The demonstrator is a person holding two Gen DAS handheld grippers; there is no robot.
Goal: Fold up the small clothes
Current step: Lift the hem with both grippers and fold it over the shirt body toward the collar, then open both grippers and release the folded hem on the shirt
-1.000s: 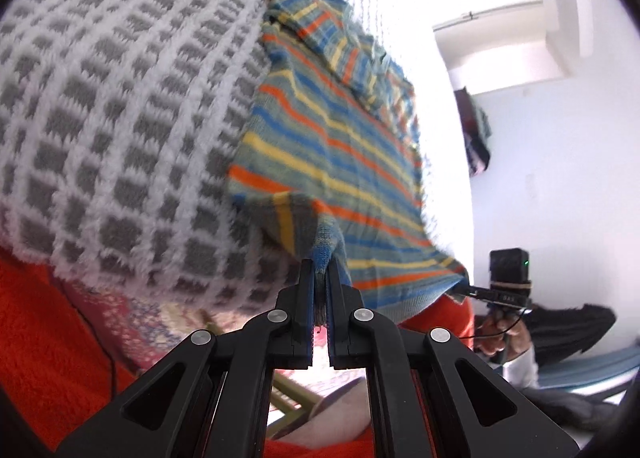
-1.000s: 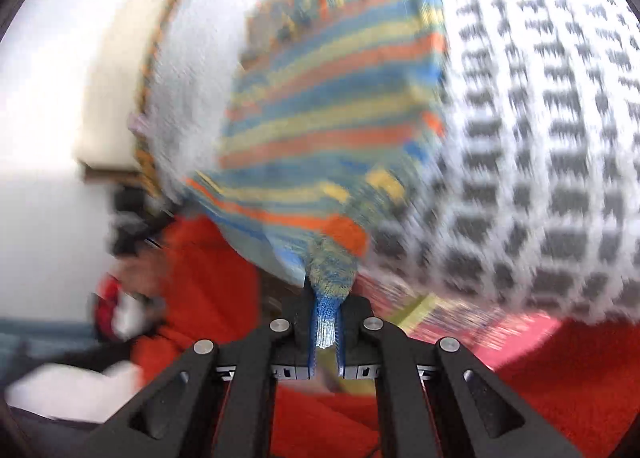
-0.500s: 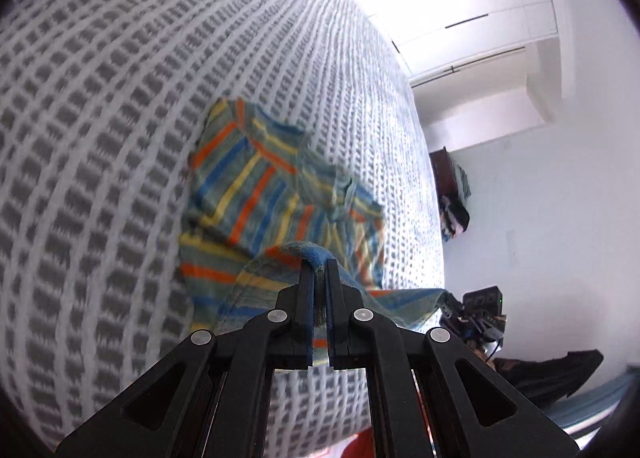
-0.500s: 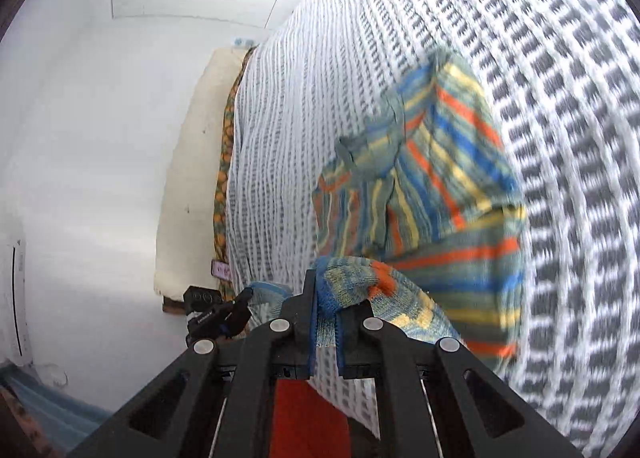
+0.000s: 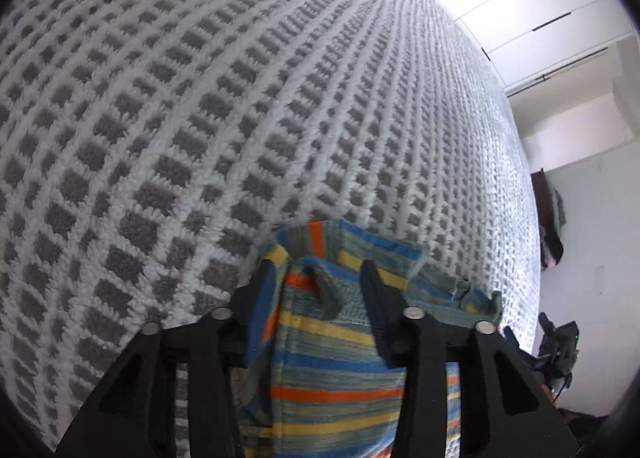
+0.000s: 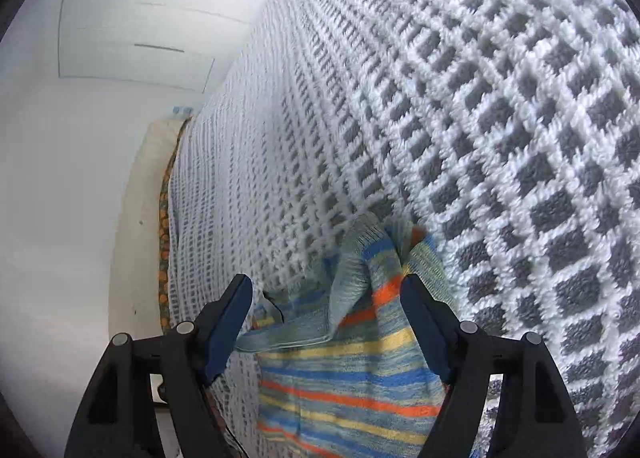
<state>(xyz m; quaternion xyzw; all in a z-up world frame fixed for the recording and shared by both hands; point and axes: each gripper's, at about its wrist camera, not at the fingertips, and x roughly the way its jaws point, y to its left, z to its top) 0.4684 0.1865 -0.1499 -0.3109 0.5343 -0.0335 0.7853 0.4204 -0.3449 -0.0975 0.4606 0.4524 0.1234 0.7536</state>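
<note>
Checkered blanket surrounds striped shirt; wardrobe, seemingly, behind.

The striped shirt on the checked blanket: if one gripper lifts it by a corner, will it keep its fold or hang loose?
Probably loose: the striped shirt looks like thin knit, and its corner already bunches and curls. It likely weighs little, as it lies in soft wrinkles. The tufted checked blanket may grip it, so pushing would probably crumple it rather than slide it.
</note>
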